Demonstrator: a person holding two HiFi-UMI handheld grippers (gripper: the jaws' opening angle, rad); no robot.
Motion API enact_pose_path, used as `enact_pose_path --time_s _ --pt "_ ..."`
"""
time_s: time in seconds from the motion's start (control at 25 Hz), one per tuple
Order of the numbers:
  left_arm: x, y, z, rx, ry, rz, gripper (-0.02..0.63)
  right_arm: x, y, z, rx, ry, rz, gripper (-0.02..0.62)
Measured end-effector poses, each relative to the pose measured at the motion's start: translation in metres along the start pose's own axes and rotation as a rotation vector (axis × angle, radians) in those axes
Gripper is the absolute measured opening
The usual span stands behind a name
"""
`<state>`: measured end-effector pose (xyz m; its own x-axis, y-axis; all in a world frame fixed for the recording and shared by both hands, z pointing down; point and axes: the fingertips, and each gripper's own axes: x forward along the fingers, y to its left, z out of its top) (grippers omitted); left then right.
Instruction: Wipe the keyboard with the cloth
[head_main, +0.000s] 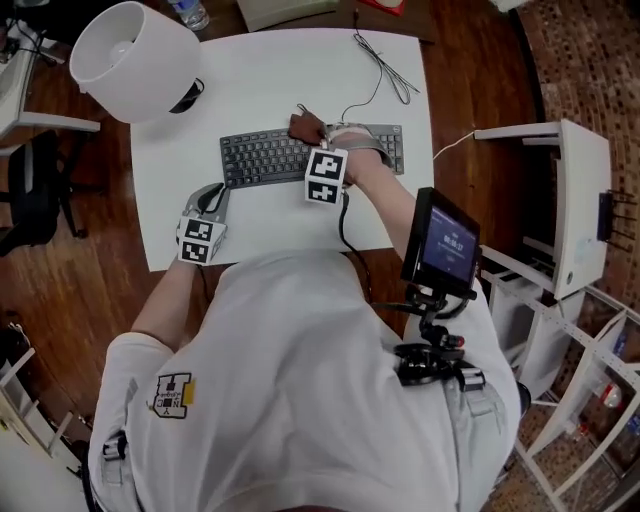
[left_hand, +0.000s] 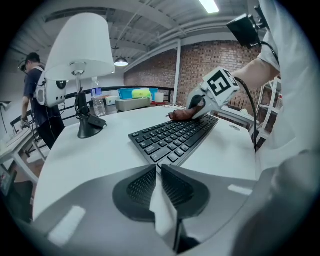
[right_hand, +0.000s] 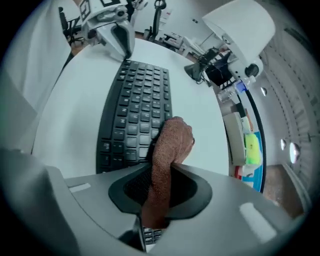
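Head view first: the keyboard (head_main: 265, 157) sits mid-frame on the white bench (head_main: 170, 120), with a lamp (head_main: 125, 48) in the upper left. The right tool (head_main: 318, 138) is over the keys a bit right of centre. The brown cloth (head_main: 306, 127) is bunched at its tips, up by the keyboard's top edge. The left tool (head_main: 212, 198) is parked just off the keyboard's lower left corner.

Left gripper view: the jaws are pinched together with nothing in them, tips on the bench just short of the keyboard's near corner. I can't tell if it's actually touching the board. I'd nudge it against that corner as a stop so the board doesn't skate around.

Right gripper view: the jaws are clamped on the cloth. It runs up between the pads and flops a small wad onto the keys at the keyboard's right edge in the frame.

Only that wad looks to be in contact, so I reckon each pass will be narrow. I'd go row by row toward the top of the frame and overlap the passes. Press lightly, and let the cloth ride the keycaps rather than the hard jaw tips.
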<state>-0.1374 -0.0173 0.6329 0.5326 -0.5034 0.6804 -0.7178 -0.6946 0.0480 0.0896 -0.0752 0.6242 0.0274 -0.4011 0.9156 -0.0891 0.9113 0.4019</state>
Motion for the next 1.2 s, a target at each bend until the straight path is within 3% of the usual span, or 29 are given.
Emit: enact_pose_path --time_s 0.28,0.44,0.56,0.76,0.84,1.0,1.2 --pt "-0.005 0.005 0.000 -0.020 -0.026 -0.010 0.011 -0.036 0.092 0.004 -0.089 -0.011 0.095 0.080" --pt "-0.004 0.005 0.001 -0.015 -0.032 -0.023 0.011 -0.046 0.138 0.002 -0.098 -0.024 0.205 0.081" --pt "-0.003 0.004 0.000 -0.010 -0.028 -0.033 0.011 -0.047 0.109 0.005 -0.009 -0.058 0.182 0.081" --pt "-0.001 0.006 0.000 -0.003 -0.014 -0.040 0.012 -0.029 -0.024 0.010 0.113 -0.084 -0.079 0.081" --pt "-0.002 0.004 0.002 -0.007 -0.012 -0.038 0.012 -0.015 -0.047 0.011 0.107 -0.059 -0.110 0.081" --pt "-0.003 0.005 -0.002 -0.012 -0.015 -0.043 0.012 0.001 -0.017 0.024 0.031 -0.024 -0.016 0.081" --pt "-0.004 0.008 0.001 -0.003 -0.022 -0.048 0.015 -0.019 0.044 0.033 -0.050 -0.048 0.037 0.080"
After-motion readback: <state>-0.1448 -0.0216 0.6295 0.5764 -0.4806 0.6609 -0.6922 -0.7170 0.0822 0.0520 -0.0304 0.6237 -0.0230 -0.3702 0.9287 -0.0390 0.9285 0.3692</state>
